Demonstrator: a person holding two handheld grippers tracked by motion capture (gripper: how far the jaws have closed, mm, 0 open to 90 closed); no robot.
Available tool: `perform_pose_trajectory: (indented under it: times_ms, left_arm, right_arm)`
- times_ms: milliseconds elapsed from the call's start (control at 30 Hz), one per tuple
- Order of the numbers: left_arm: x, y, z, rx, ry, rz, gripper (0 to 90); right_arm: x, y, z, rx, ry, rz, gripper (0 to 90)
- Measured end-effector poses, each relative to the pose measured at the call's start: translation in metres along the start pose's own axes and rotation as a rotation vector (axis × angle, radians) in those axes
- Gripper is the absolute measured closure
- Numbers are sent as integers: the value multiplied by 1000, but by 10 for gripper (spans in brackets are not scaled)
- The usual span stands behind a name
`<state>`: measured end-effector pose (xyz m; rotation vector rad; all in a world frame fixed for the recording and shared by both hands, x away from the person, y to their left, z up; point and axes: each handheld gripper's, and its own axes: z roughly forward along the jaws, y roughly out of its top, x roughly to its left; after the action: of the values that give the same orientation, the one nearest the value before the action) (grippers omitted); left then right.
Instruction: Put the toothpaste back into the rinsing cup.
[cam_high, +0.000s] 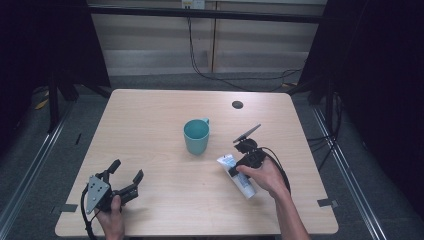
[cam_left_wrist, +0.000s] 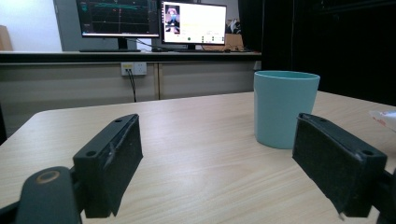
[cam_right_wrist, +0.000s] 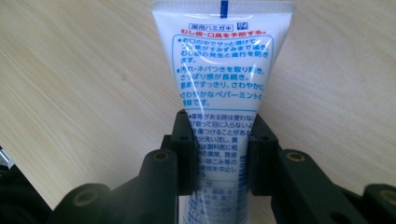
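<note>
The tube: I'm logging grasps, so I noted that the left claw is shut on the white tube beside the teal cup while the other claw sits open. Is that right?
Not quite: the right claw is shut on the white tube, as the right gripper view shows. The tube does lie beside the teal cup, and it is the left claw that sits open.

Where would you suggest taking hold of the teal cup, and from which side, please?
I would grip the teal cup across its body just below the rim, coming in level from the person's near-left side with the left gripper, whose jaws already stand open facing it. The cup stands upright with smooth, slightly tapered walls, and its handle points away towards the far side, so the near wall is free.
</note>
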<state>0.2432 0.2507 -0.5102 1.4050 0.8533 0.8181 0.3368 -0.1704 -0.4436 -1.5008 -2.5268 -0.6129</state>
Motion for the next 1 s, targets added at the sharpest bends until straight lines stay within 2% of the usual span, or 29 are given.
perform_pose_trajectory:
  times_ms: [100, 267, 300, 367, 500, 667, 733, 933, 1000]
  left_arm:
    - [0, 0, 0, 0, 0, 0, 158]
    - [0, 0, 0, 0, 1, 0, 158]
    - [0, 0, 0, 0, 1, 0, 158]
    - [0, 0, 0, 0, 1, -1, 158]
    - [0, 0, 0, 0, 1, 0, 158]
    - [0, 0, 0, 1, 1, 0, 158]
    - [0, 0, 0, 0, 1, 0, 158]
    - [0, 0, 0, 1, 1, 0, 158]
    - [0, 0, 0, 1, 2, -1, 158]
  right_arm:
    - [2, 0, -5, -42, 11, -11, 698]
    - [6, 2, -11, -81, 19, -21, 699]
    - [7, 3, -15, -98, 33, -24, 699]
    - [9, 4, -18, -108, 51, -28, 699]
    - [12, 5, -22, -119, 54, -34, 699]
    - [13, 6, -27, -152, 93, -29, 699]
    - [14, 5, -29, -171, 88, -26, 699]
    - [17, 5, -36, -259, 95, -53, 700]
    - [19, 5, -40, -293, 91, -77, 700]
